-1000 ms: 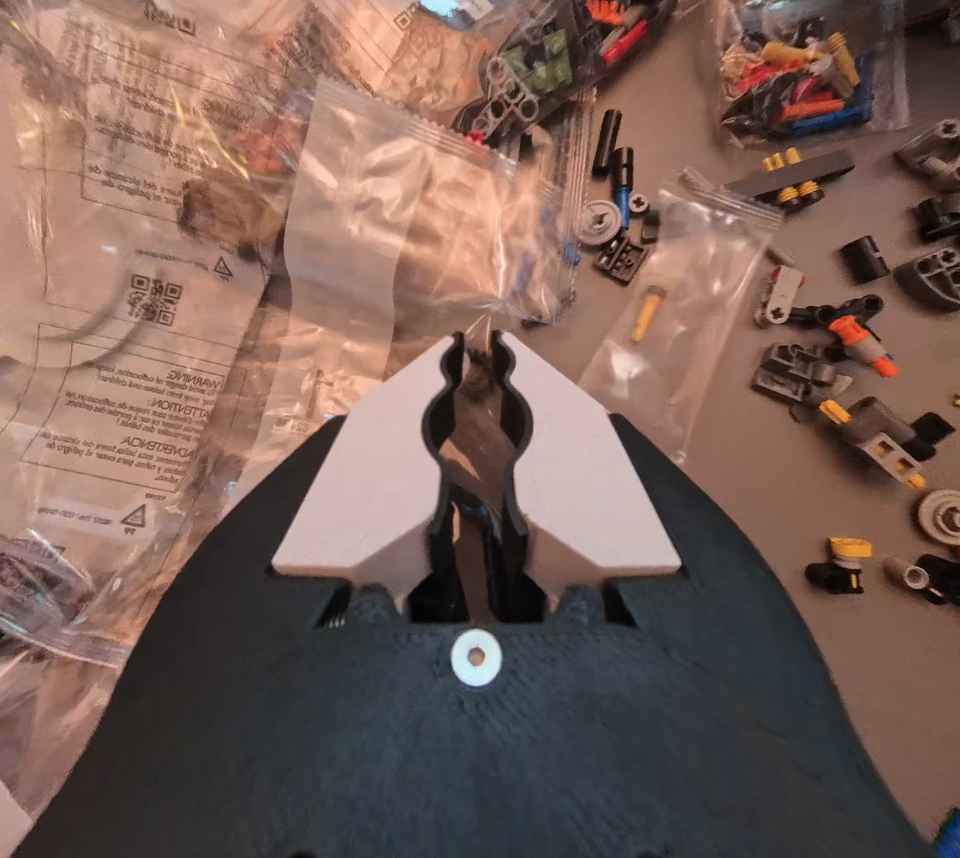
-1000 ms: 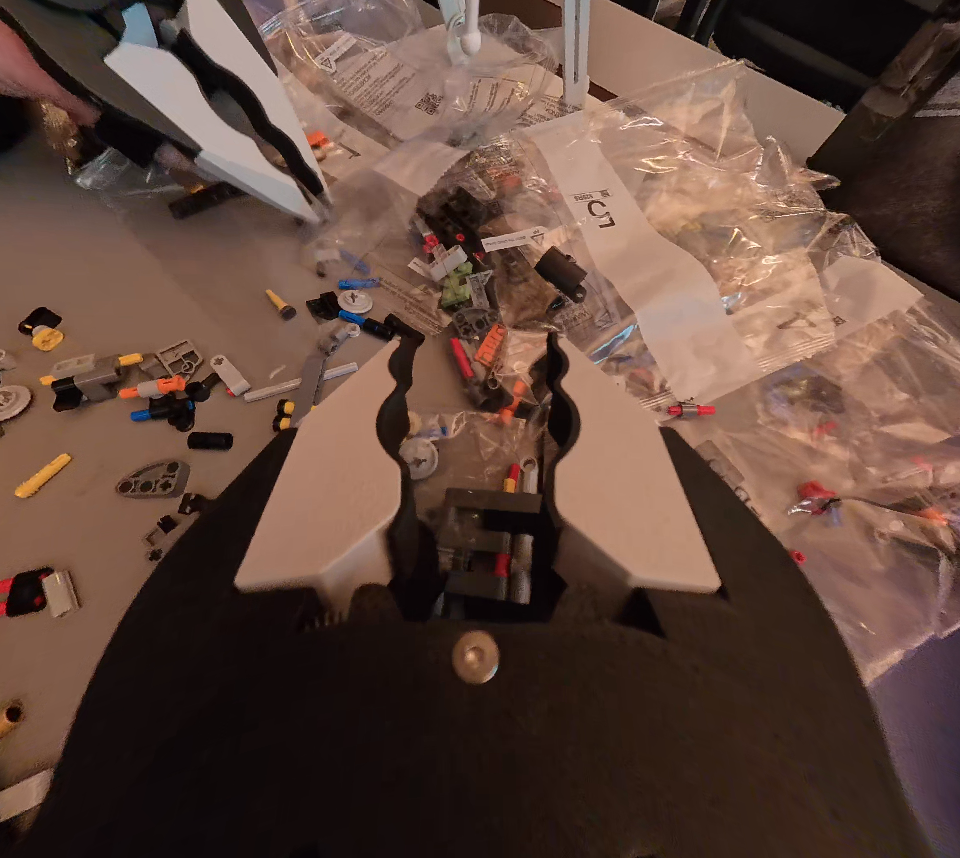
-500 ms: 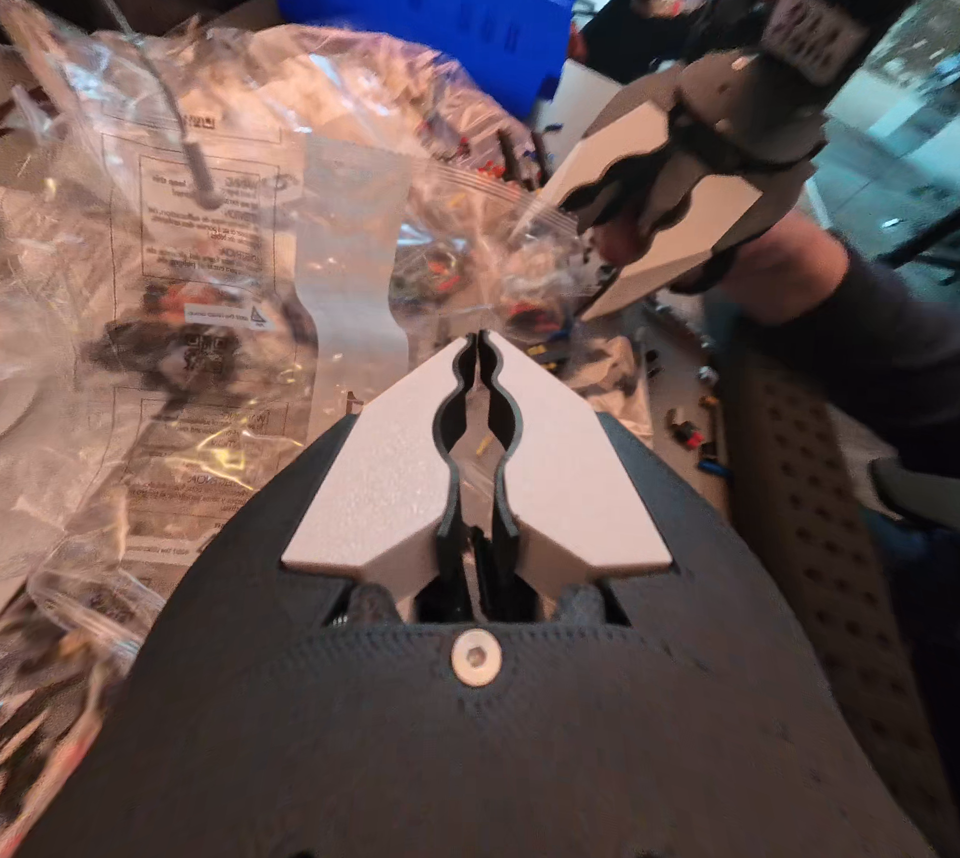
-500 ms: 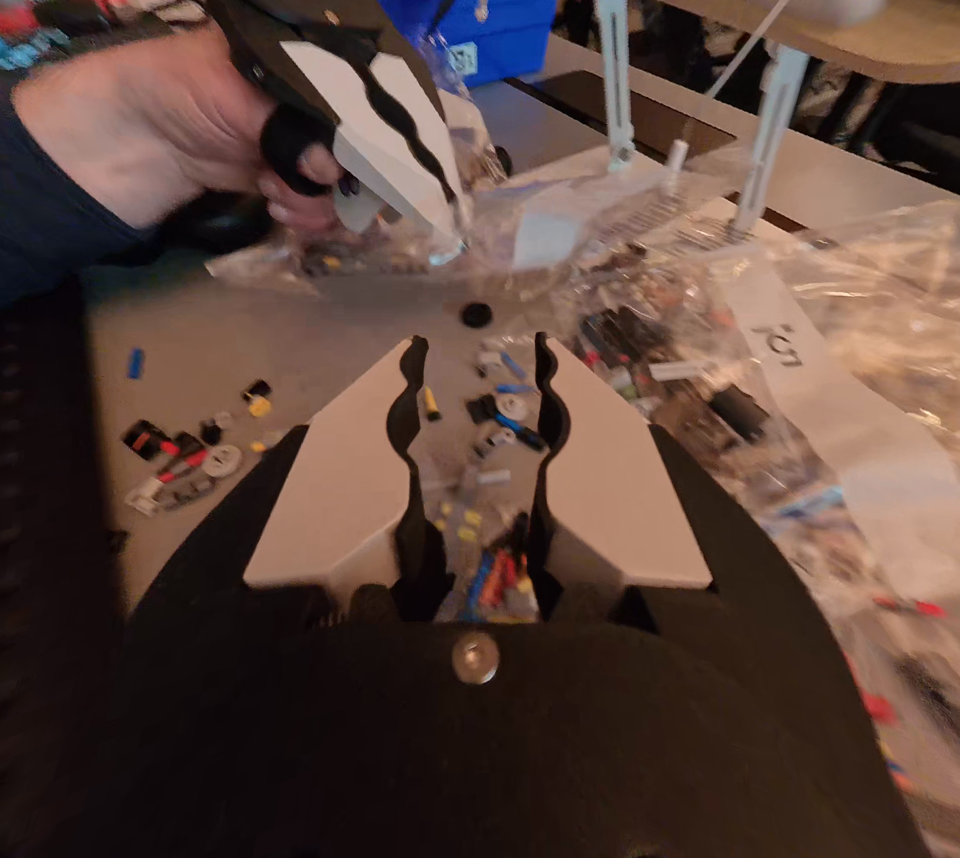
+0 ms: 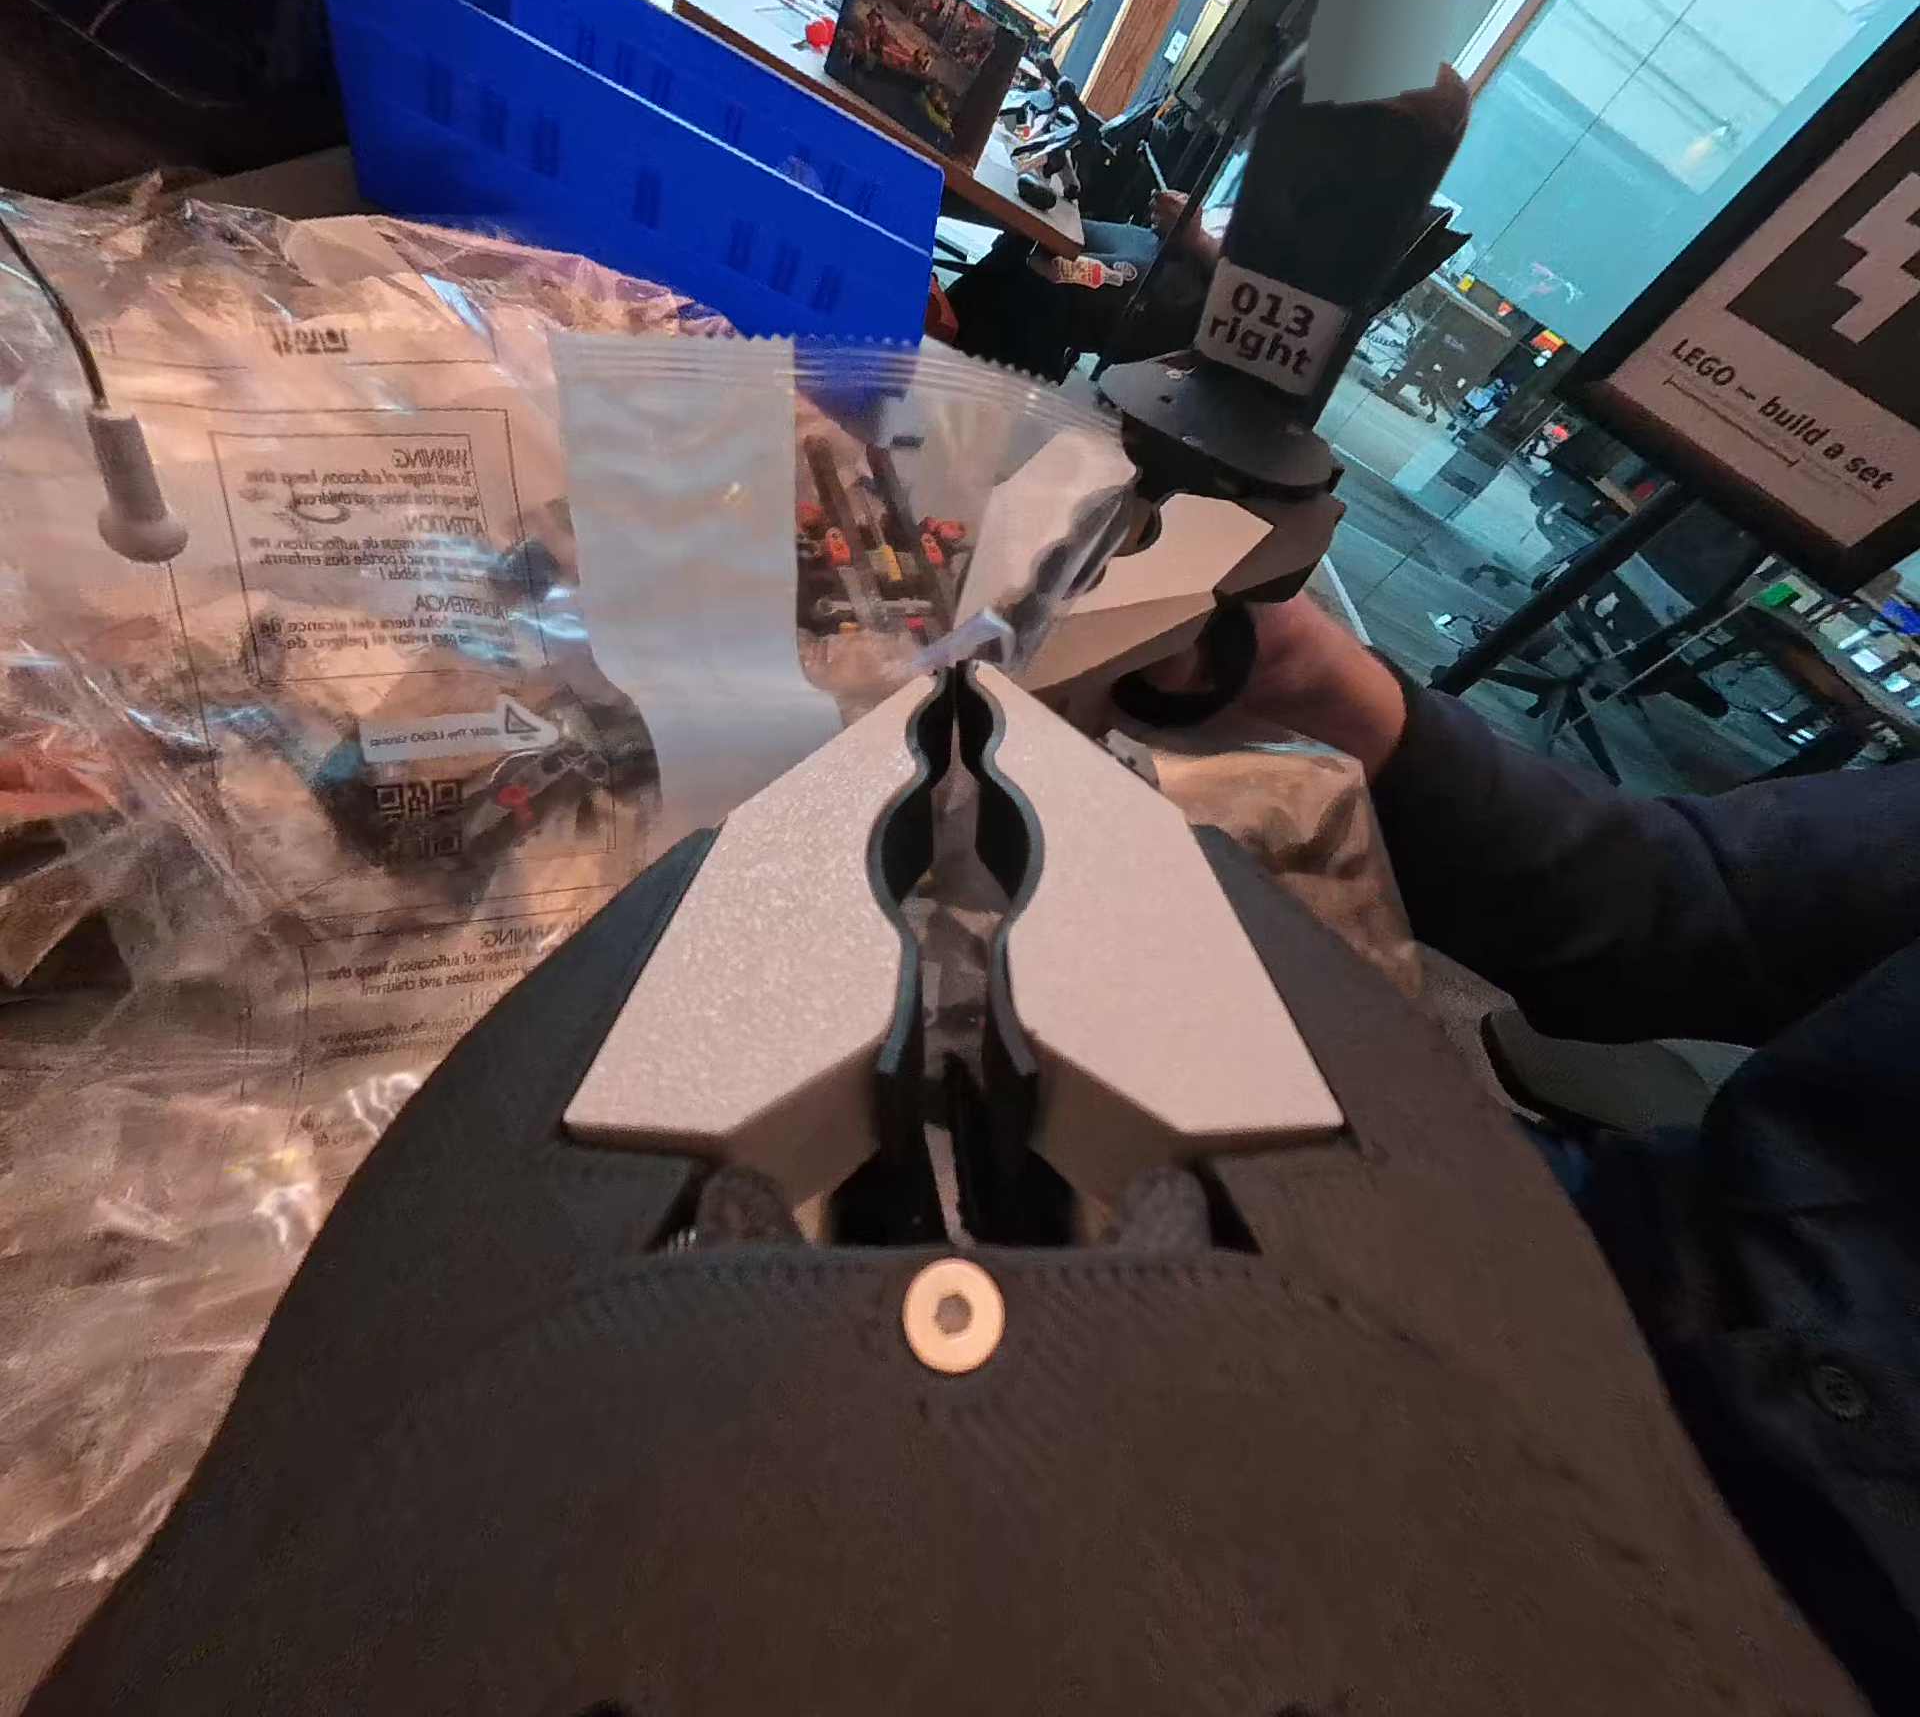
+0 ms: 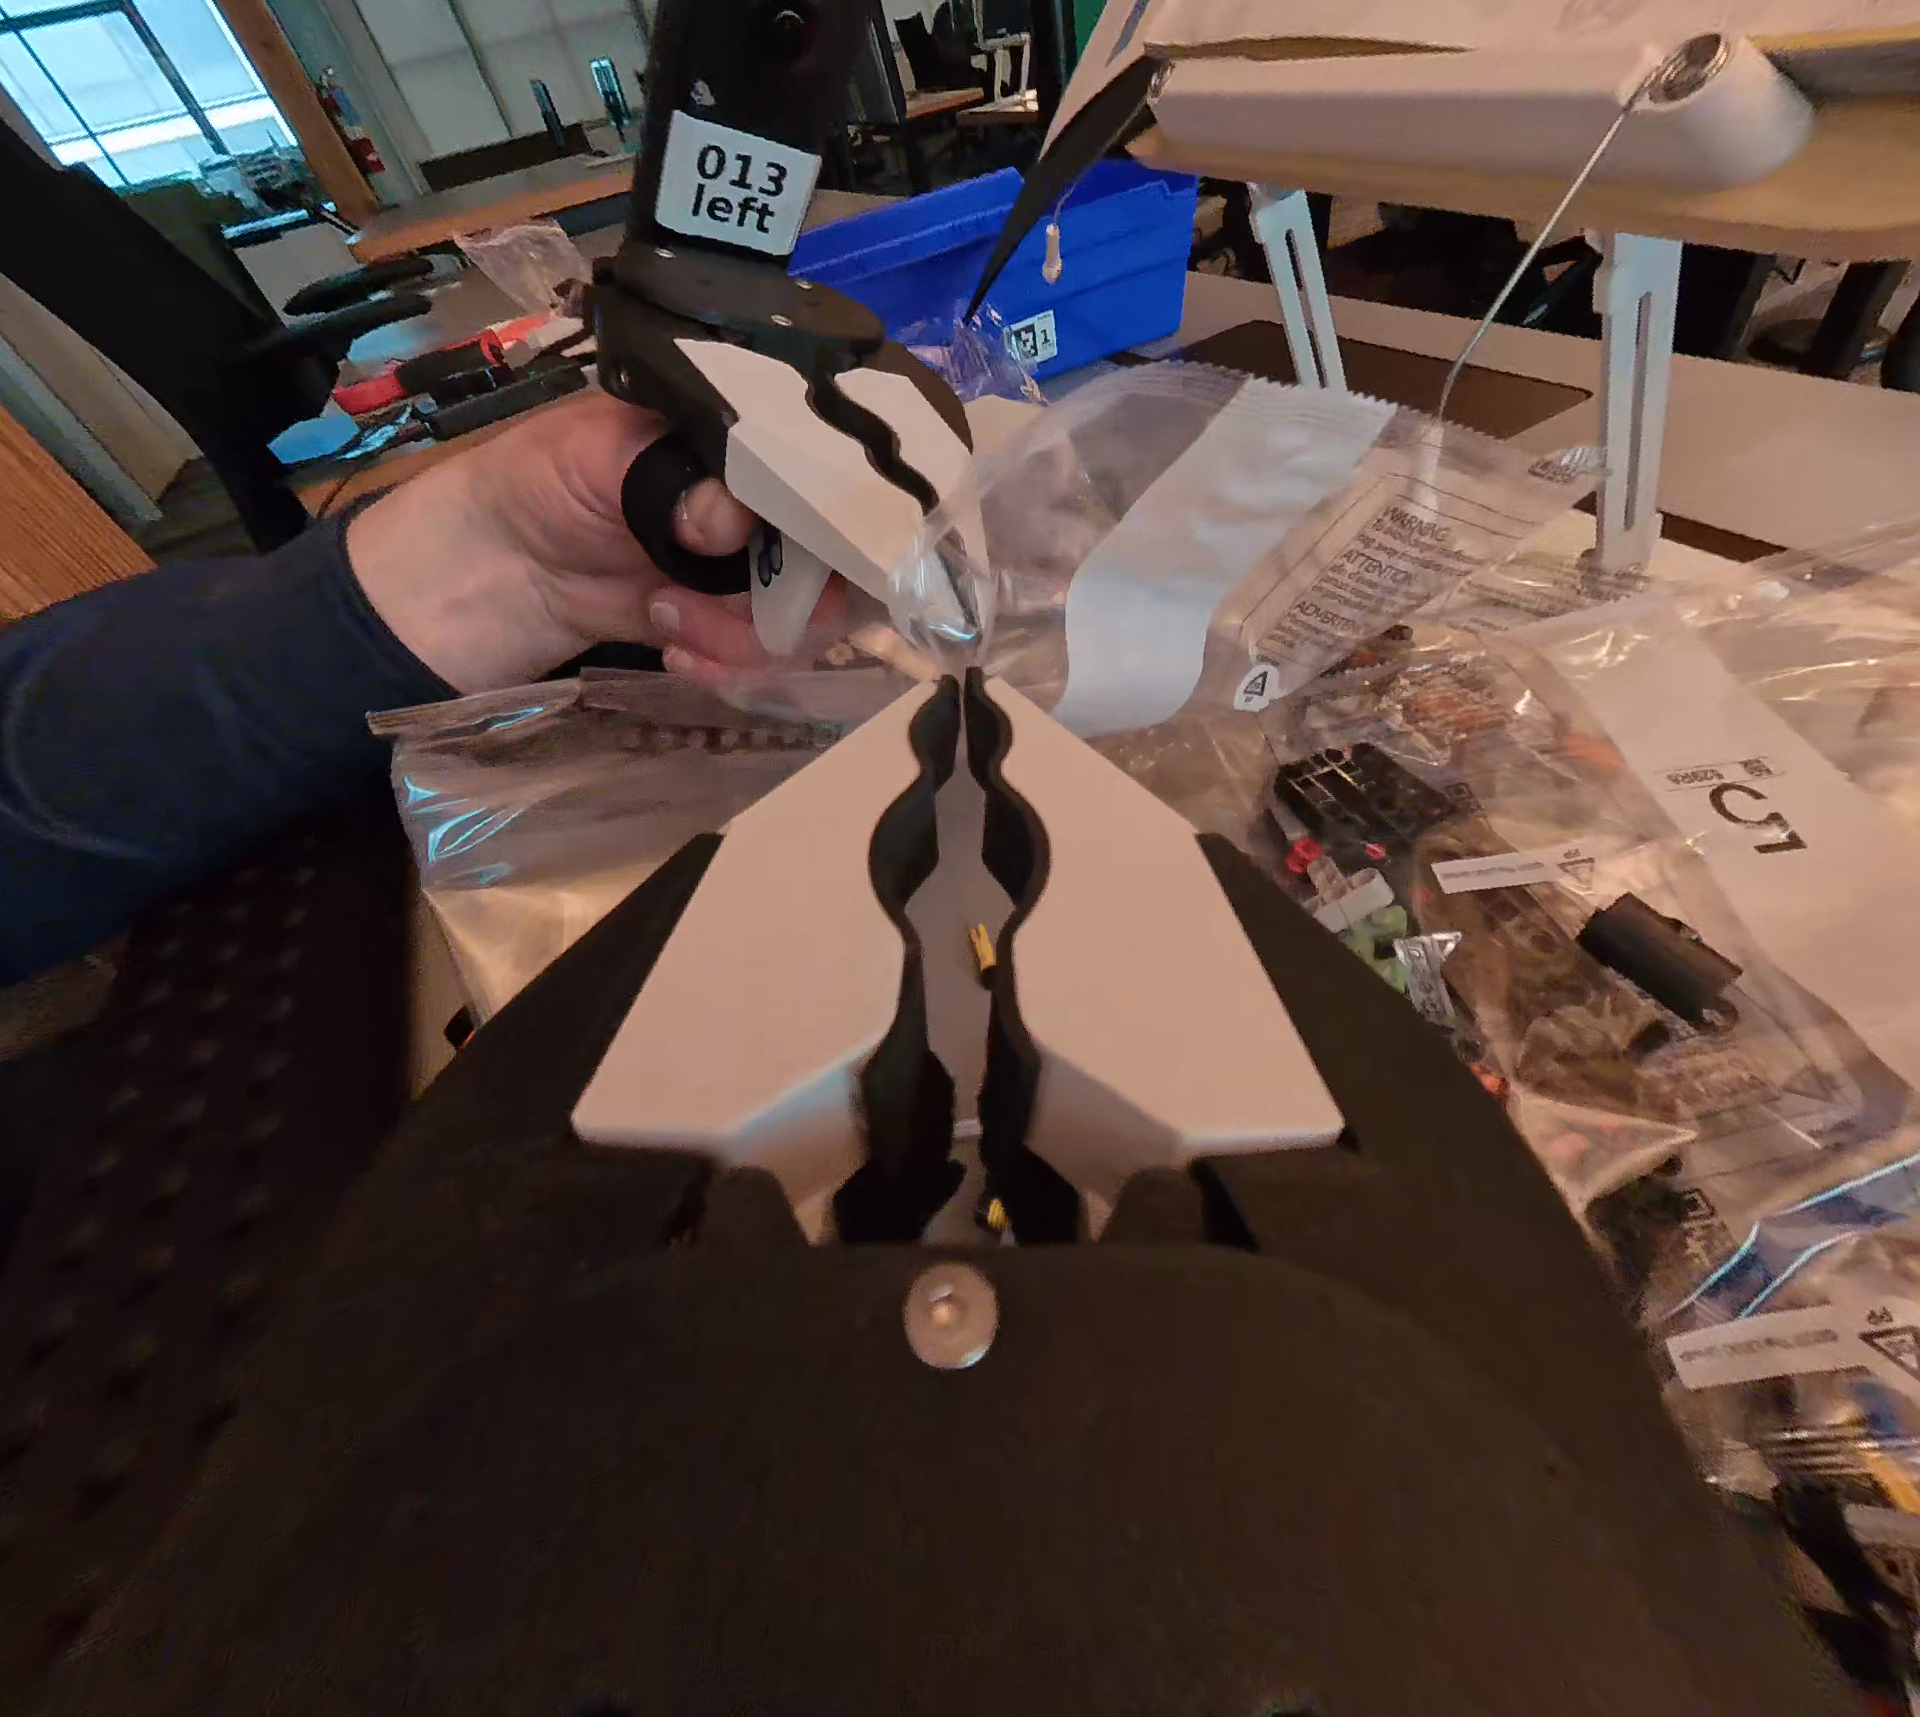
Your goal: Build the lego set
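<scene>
A clear plastic bag of lego parts [image 5: 686, 524] with a white strip is held up above the table. My left gripper [image 5: 958, 675] is shut on the bag's corner. My right gripper [image 6: 956, 682] is shut on the same corner, tip to tip with the left. The right gripper also shows in the left wrist view [image 5: 982, 639], and the left gripper in the right wrist view [image 6: 951, 597], each held by a hand. The bag [image 6: 1174, 545] hangs to the right of both tips in the right wrist view. Small dark and orange parts show through it.
Several more bags of lego parts [image 6: 1558, 888] cover the table to the right. A blue bin [image 5: 644, 150] stands behind them. A raised stand on white legs [image 6: 1631, 420] carries a booklet above the table. A lego box [image 5: 925, 57] sits on a far table. The grippers are tip to tip, or close to it.
Both grippers rose from the table and tilted up. The left kept hold of the bag and lifted it. The right, open before, closed on the bag's corner beside the left.
</scene>
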